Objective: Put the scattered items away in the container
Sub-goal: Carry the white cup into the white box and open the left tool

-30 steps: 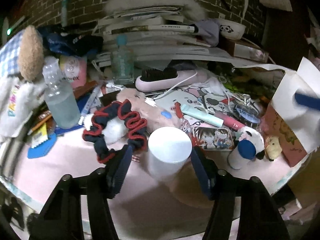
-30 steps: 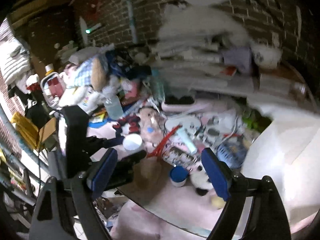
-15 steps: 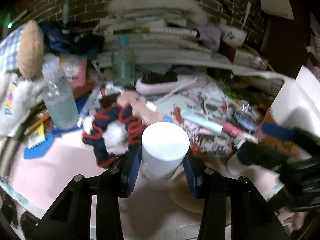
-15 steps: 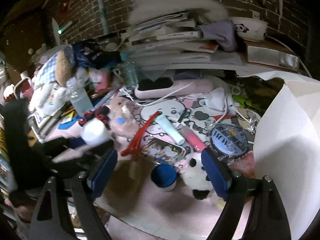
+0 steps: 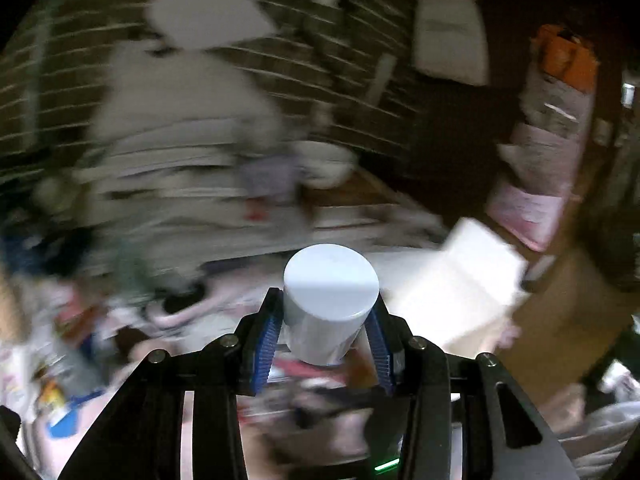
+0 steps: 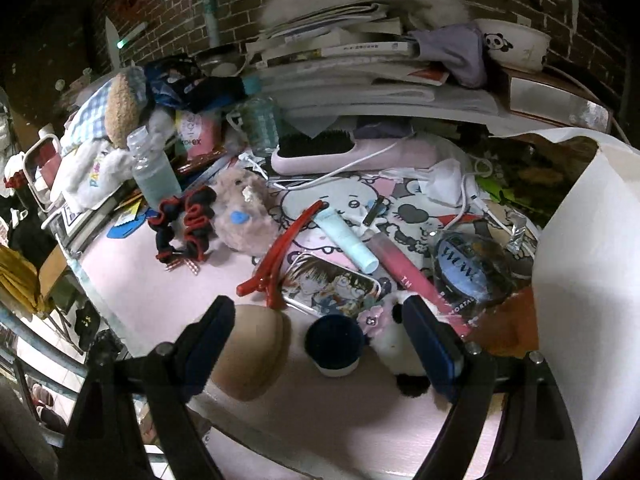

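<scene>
My left gripper [image 5: 326, 304] is shut on a white cylinder jar [image 5: 330, 296] and holds it up off the table; the view behind it is blurred by motion. A white paper bag [image 5: 464, 284] shows to the right of the jar. In the right wrist view, my right gripper [image 6: 318, 308] is open low over the front of the pink table [image 6: 132, 280]. A small blue-capped jar [image 6: 334, 344] and a panda plush [image 6: 394, 340] sit between its fingers, untouched. The same white bag [image 6: 592, 280] stands at the right edge.
Scattered on the table are a red hair clip [image 6: 280, 252], a picture tin [image 6: 332, 284], a teal tube [image 6: 346, 240], a pink tube [image 6: 404, 272], a round blue tin [image 6: 468, 272], a scrunchie [image 6: 184, 228], a beige plush [image 6: 244, 216] and a bottle [image 6: 154, 172]. A tan pad [image 6: 252, 356] lies by the left finger. Books pile up behind.
The left gripper closed on the white jar, lifted it off the table and swung right toward the bag. The right gripper, still open, steadied low over the blue-capped jar and panda.
</scene>
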The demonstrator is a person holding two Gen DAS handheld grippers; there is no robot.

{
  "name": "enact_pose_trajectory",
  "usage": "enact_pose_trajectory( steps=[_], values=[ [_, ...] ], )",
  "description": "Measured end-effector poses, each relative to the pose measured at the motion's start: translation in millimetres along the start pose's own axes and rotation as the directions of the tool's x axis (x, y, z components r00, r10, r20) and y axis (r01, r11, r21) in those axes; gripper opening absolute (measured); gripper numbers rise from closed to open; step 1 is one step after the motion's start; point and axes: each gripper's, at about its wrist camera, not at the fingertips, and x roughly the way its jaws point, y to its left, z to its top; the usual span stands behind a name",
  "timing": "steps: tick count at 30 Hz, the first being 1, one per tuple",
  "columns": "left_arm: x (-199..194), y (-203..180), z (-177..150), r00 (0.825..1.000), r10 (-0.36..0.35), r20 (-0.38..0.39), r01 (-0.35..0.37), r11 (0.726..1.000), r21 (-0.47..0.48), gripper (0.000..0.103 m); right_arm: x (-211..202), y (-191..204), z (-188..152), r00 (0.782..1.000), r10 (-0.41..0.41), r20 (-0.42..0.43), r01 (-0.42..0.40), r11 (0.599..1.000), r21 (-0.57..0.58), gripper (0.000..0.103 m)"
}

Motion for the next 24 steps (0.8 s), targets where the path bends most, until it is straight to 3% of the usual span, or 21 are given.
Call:
enact_pose_trajectory(
  steps=[4, 6, 9, 11, 15, 18, 20, 24],
  values=[
    [40.8, -51.6, 22.7, 0.986, -0.072, -0.15, 0.084, 0.994, 0.074, 0.036, 2.8, 0.4, -1.0, 1.0, 0.008, -0.004, -0.008, 1.0, 0.004, 0.084],
    [64.4, -77.6, 29.6, 0.969, -0.108, -0.223, 0.131, 0.987, 0.093, 0.036, 5.4, 0.9, -1.8, 1.0, 0.009, -0.007, -0.009, 1.0, 0.001, 0.084],
    [98.9, -110.6, 33.6, 0.941, -0.089, -0.327, 0.134, 0.984, 0.118, 0.037, 7.1, 0.5, -2.0, 1.0, 0.015, -0.003, -0.015, 1.0, -0.006, 0.084],
    [121.8, -121.0, 33.3, 0.915, -0.08, -0.395, 0.132, 0.986, 0.106, 0.037, 8.6, -0.7, -1.4, 1.0, 0.024, -0.001, -0.024, 1.0, -0.005, 0.084],
    [171.4, -132.3, 19.5, 0.832, -0.021, -0.555, 0.086, 0.992, 0.091, 0.037, 9.2, -1.4, -0.9, 1.0, 0.031, -0.001, -0.031, 1.0, -0.005, 0.084],
    [203.1, -133.9, 3.4, 0.768, 0.072, -0.637, 0.015, 0.991, 0.131, 0.037, 9.4, -2.9, 0.3, 0.999, 0.045, -0.001, -0.045, 0.999, -0.001, 0.084],
    [214.7, -133.4, -2.7, 0.744, 0.072, -0.665, 0.01, 0.993, 0.119, 0.037, 9.2, -4.4, 0.7, 0.999, 0.053, 0.0, -0.053, 0.999, 0.0, 0.084],
    [223.2, -134.7, -10.9, 0.715, 0.084, -0.694, 0.009, 0.991, 0.13, 0.038, 8.4, -6.2, 0.0, 0.998, 0.062, 0.0, -0.062, 0.998, -0.006, 0.084]
  ],
)
